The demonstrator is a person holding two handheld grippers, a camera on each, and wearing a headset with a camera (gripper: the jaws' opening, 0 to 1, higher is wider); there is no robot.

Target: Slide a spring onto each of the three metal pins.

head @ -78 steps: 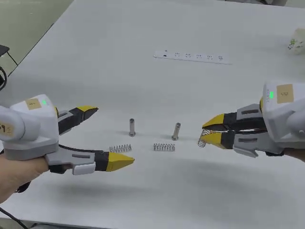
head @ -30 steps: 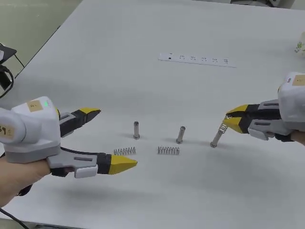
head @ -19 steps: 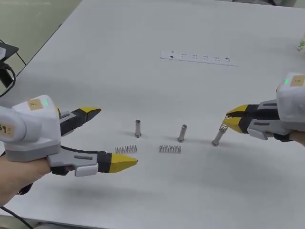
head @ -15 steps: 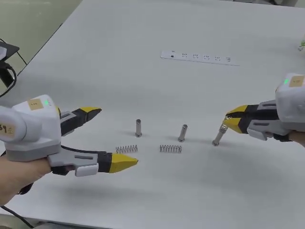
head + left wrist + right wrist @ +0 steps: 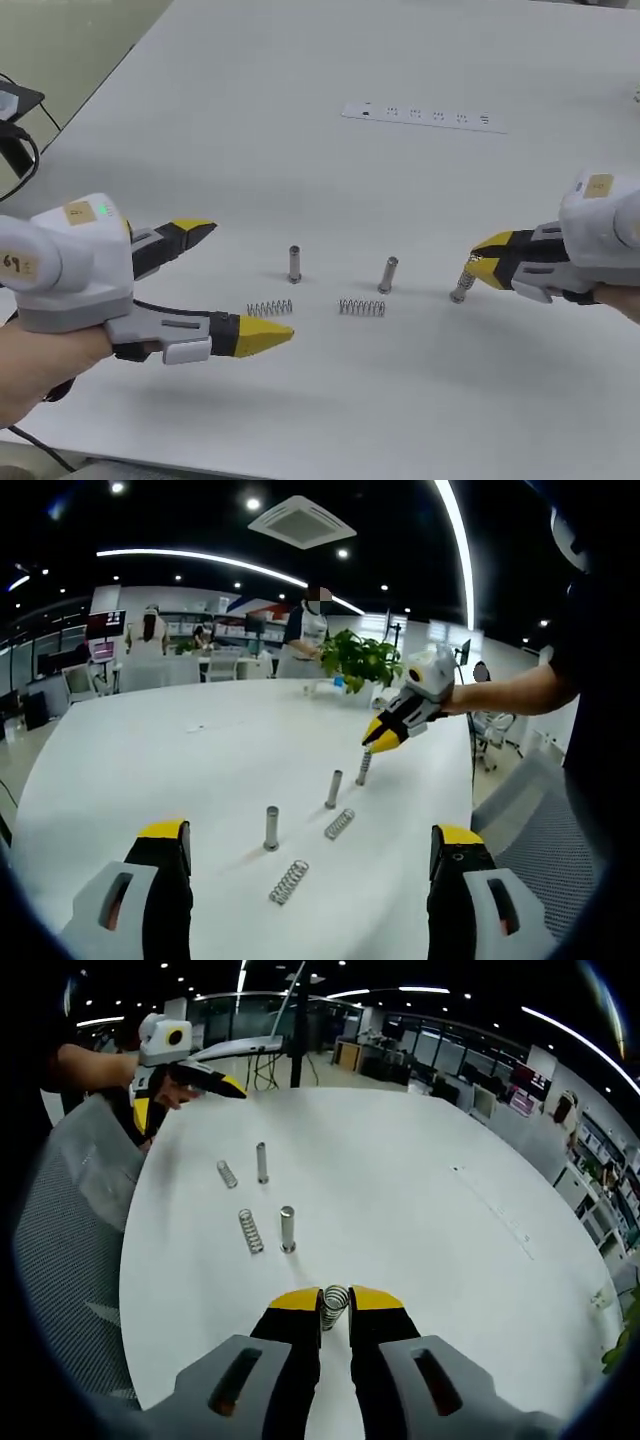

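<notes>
Two bare metal pins [image 5: 295, 263] [image 5: 389, 273] stand upright mid-table, also seen in the left gripper view [image 5: 271, 827] [image 5: 333, 789]. Two loose springs [image 5: 269, 308] [image 5: 362, 307] lie just in front of them. Further right, a third pin [image 5: 462, 287] leans slightly and carries a spring [image 5: 334, 1305] on its upper end. My right gripper [image 5: 487, 267] is shut on that spring, its yellow tips on either side of the coil. My left gripper [image 5: 240, 283] hovers open at the left, close to the left loose spring, holding nothing.
A white power strip [image 5: 425, 116] lies further back on the white table [image 5: 300, 120]. The table's left edge and a black cable [image 5: 15, 150] are at the far left. People and a plant [image 5: 362, 660] stand beyond the far side.
The right gripper has carried its spring to the right and onto the third pin, then sunk lower along it. The pin now stands steeper. The left gripper stayed open in place.
</notes>
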